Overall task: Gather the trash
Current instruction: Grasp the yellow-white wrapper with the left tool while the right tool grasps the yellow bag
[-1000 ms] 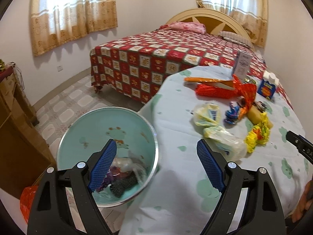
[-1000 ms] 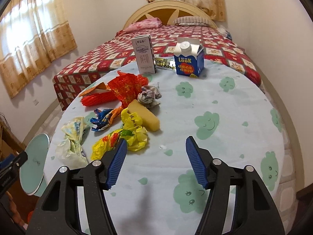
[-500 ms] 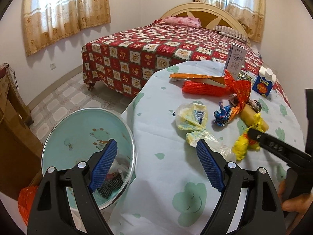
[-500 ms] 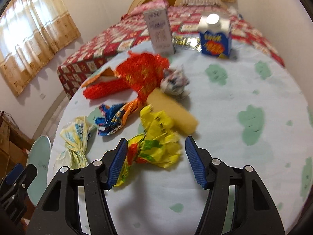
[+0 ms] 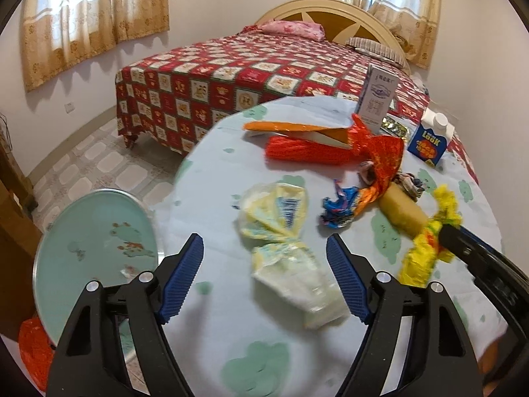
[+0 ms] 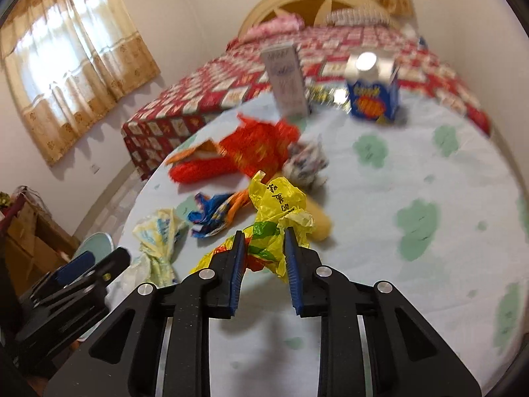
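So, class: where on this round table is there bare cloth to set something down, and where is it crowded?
Bare cloth lies right of the yellow wrapper, on the table, below the blue carton. The left half is crowded: red wrapper, pale bag, both grippers.

Bin [image 5: 96, 241] left of table [image 5: 231, 347]; cartons [image 5: 377, 99] at far edge.

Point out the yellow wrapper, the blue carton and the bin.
yellow wrapper [image 6: 281, 198], right wrist view, crumpled upper part.
blue carton [image 5: 428, 144], left wrist view, front face.
bin [image 5: 96, 231], left wrist view, inner wall.
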